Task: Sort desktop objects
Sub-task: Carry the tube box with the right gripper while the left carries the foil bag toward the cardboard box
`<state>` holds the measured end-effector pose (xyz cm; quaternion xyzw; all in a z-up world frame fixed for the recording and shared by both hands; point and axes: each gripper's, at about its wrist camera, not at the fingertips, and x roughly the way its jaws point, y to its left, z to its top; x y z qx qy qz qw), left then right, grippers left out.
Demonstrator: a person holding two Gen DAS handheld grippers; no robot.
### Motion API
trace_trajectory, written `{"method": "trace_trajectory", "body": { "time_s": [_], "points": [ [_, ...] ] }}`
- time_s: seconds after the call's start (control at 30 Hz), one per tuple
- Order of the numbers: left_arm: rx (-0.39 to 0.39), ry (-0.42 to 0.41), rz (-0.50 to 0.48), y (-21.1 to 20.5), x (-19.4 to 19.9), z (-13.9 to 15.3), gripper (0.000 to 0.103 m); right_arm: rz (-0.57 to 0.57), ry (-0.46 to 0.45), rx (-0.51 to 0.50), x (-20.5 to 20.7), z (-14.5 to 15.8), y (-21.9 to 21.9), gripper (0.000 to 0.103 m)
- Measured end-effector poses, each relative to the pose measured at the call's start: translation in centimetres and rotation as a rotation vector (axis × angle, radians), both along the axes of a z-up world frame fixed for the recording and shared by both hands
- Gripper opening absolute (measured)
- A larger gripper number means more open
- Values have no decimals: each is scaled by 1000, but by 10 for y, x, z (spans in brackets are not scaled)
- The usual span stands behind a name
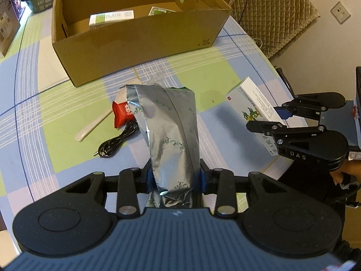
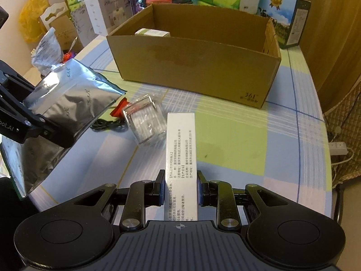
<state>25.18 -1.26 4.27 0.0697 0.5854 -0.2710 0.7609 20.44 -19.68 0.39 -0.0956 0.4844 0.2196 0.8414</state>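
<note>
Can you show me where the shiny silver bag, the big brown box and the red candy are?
silver bag (image 1: 173,135), left wrist view, middle of its foil face.
cardboard box (image 1: 135,52), left wrist view, front wall.
red candy (image 1: 121,115), left wrist view, wrapper middle.

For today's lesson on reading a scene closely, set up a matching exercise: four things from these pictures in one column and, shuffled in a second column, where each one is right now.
Things:
1. silver foil pouch
2. white medicine box
3. black cable
4. green-and-white carton

Places:
A. inside the cardboard box
B. held in the right gripper
C. coiled on the tablecloth beside a red packet
D. held in the left gripper

Pairs: 1-D, 2-B, 3-C, 4-A
</note>
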Motion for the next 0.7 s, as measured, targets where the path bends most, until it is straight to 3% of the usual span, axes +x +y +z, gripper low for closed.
{"method": "trace_trajectory", "body": {
  "time_s": [0.7],
  "points": [
    [-7, -39, 22, 2, 11, 22, 32, 27, -49, -23, 14, 26, 8, 23]
  ]
}}
